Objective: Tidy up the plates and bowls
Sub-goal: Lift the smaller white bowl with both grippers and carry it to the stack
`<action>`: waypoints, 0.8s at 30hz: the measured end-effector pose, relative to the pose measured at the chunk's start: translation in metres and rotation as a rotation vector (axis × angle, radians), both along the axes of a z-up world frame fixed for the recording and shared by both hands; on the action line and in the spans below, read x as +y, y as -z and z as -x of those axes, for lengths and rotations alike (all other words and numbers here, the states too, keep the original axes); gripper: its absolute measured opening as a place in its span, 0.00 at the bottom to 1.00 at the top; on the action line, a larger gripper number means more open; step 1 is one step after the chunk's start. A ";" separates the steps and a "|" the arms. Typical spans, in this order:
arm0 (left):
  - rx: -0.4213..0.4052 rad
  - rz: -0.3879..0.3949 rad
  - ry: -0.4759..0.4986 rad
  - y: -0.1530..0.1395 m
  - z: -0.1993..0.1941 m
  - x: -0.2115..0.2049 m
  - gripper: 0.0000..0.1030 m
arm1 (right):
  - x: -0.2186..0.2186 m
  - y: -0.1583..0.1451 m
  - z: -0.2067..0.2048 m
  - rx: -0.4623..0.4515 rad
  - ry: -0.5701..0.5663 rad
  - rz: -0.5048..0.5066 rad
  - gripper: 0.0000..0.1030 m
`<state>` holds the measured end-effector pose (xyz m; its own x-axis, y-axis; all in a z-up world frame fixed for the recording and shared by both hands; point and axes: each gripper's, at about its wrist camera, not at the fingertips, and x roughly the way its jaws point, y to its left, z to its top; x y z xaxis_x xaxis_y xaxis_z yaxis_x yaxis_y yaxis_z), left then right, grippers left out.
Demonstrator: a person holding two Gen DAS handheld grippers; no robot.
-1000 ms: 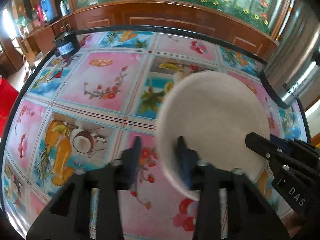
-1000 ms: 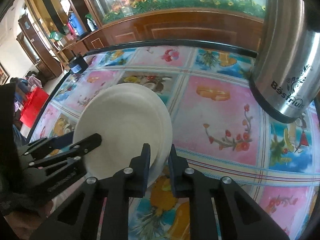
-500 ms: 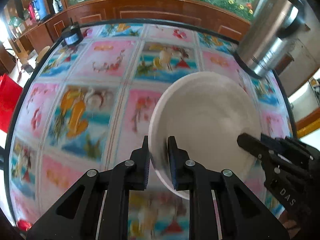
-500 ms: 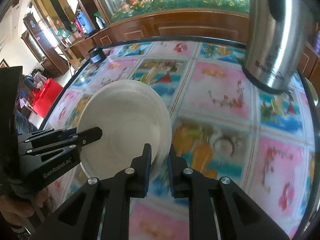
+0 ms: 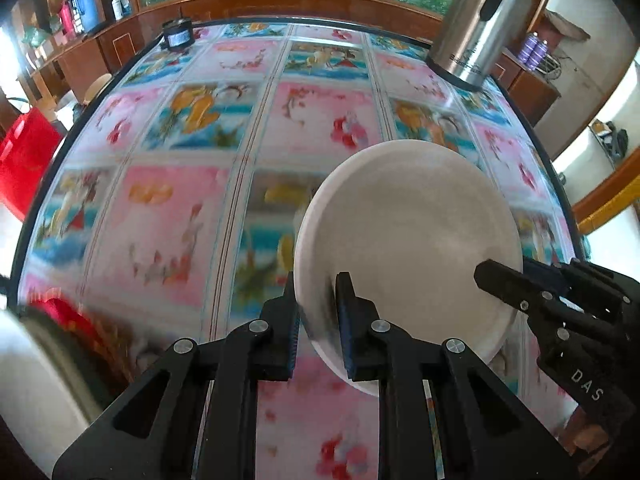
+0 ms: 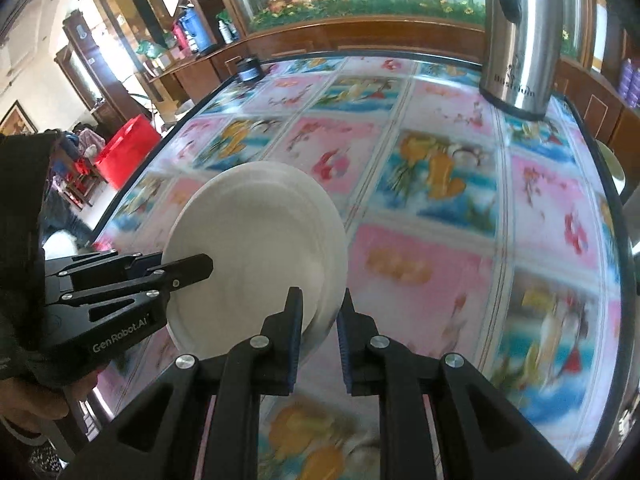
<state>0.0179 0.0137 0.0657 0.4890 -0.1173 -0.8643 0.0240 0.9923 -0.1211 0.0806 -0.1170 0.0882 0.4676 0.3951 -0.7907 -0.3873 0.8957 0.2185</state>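
A stack of white plates (image 5: 408, 240) hangs tilted above the fruit-patterned table, held from both sides. My left gripper (image 5: 318, 300) is shut on the rim nearest its camera. In the right wrist view the plates (image 6: 256, 240) show two rims, one inside the other. My right gripper (image 6: 320, 304) has that rim between its pads, and its jaws are opening slightly while the pads still touch it. Each gripper shows in the other's view: the right gripper (image 5: 496, 276) at the plates' right edge, the left gripper (image 6: 196, 266) at their left edge.
A tall steel kettle (image 5: 476, 24) stands at the table's far right corner. A small black device (image 5: 176, 36) sits at the far left edge. A red bag (image 5: 24, 160) lies beyond the left rim. Something white and rounded (image 5: 28, 380) fills the near left corner, blurred.
Both grippers have carried the plates across the table toward its near side. The kettle now lies farther off, and a white rounded thing has come into the left view's corner.
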 end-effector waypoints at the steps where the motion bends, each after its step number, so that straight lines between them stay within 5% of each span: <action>1: -0.003 0.004 -0.001 0.000 0.008 0.003 0.16 | 0.002 0.000 0.011 -0.006 0.002 0.001 0.17; 12: -0.100 -0.023 -0.005 -0.011 0.081 0.036 0.16 | 0.034 -0.003 0.075 -0.037 -0.048 -0.008 0.17; 24: -0.144 -0.003 -0.053 -0.032 0.109 0.084 0.16 | 0.081 -0.021 0.093 -0.087 -0.115 0.013 0.17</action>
<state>-0.0912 0.0974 0.0981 0.6138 -0.0854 -0.7849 -0.0118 0.9930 -0.1172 -0.0127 -0.0363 0.1088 0.4868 0.4401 -0.7545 -0.5041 0.8470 0.1688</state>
